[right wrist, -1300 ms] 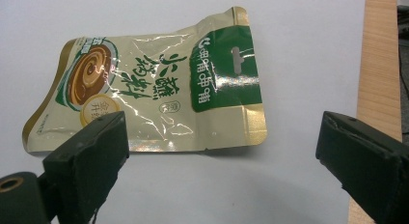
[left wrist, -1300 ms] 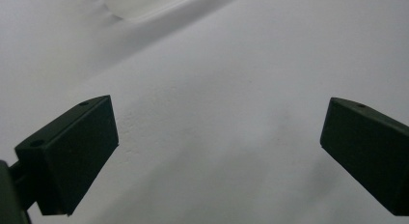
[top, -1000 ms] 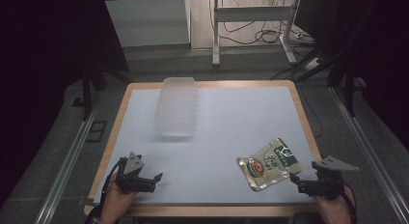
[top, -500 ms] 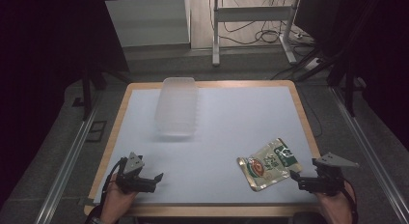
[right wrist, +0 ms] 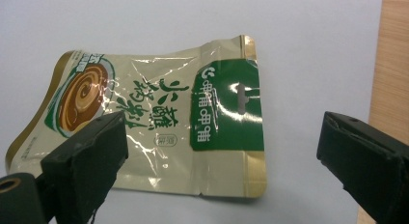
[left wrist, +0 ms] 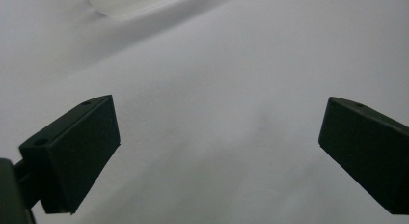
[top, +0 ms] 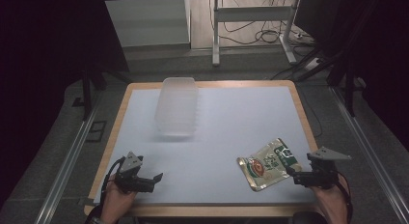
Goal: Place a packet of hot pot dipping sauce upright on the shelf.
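Two claws sit low at the near edge of the tabletop (top: 217, 113), one in each of your hands, and both stand with their jaws spread wide and nothing between them. Your right claw (top: 292, 173) points toward the snack pouch (top: 269, 163), its tips just beside the pouch's near right edge; whether they touch it you cannot tell from above. In the right gripper view the right claw (right wrist: 222, 156) frames the pouch (right wrist: 159, 127), which lies flat on the white surface with its green header end toward the wooden border and its printed bowl picture toward the far end, the foil creased and shiny. Nothing lies between those jaws and the pouch. The pouch rests in the near right part of the tabletop, close to the front edge and well apart from everything else. Your left claw (top: 158, 176) points rightward across bare white surface near the front left corner, and in the left gripper view the left claw (left wrist: 219, 137) has blank tabletop ahead of it, with a blurred pale edge at the top of that view. Farther out, a clear plastic container (top: 177, 107) stands at the far left of the tabletop, reaching to its back edge, well apart from both claws and from the pouch. Beyond the tabletop, a metal stand (top: 251, 21) and loose cables lie on the floor.
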